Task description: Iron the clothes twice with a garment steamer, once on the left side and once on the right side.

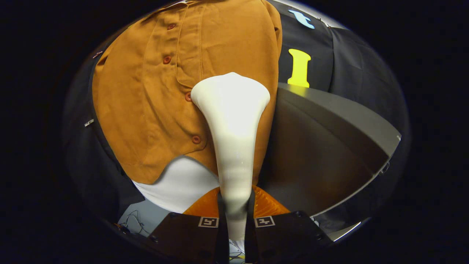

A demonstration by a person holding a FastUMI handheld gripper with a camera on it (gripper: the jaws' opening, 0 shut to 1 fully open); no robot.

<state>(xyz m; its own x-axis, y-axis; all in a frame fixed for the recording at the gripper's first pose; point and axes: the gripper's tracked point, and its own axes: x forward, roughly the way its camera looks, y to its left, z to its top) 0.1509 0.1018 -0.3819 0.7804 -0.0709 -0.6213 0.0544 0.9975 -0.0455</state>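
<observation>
My gripper (235,214) is shut on the white garment steamer (233,139), both fingers pressing its slim handle. The steamer rises straight ahead and flares into a wide head (231,93). That head rests against, or just in front of, an orange-brown buttoned shirt (154,95) hanging ahead of me. The head sits on the shirt's right panel, just right of the button row and below the chest pocket. Whether the head touches the cloth I cannot tell. A white form (179,185) shows under the shirt's hem.
A dark grey table (329,146) slopes away to the right of the shirt, its pale edge close to the fingers. Black cloth (348,66) lines the booth behind. Thin cables (133,220) lie on the floor at the lower left.
</observation>
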